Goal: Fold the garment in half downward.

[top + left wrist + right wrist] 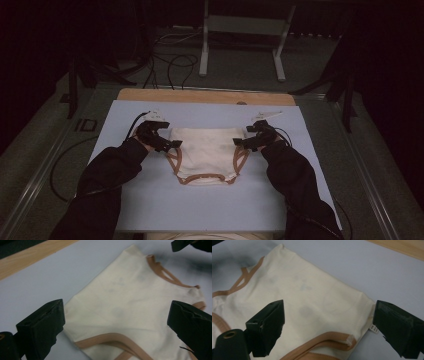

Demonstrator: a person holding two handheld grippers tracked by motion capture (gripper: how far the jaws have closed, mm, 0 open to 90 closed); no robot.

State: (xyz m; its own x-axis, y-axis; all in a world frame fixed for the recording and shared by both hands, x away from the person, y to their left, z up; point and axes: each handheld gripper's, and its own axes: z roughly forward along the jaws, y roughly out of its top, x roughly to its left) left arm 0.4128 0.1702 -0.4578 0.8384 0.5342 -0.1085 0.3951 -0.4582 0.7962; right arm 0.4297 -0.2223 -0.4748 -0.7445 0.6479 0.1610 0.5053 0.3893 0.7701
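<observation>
Both grippers hung just over the folded cream garment [207, 152] at the middle of the high view, my forearms coming in from the bottom corners. Left gripper [172, 145] sat at the garment's left edge, right gripper [239, 144] at its right edge, each angled inward toward the cloth. Their jaws stood spread wide and released, nothing pinched between them; in both gripper views the black jaws framed the cloth below without pressing it. That garment, trimmed with tan bands [117, 338], lay flat on the pale blue mat [150, 200], which covered the wooden table [150, 95].
</observation>
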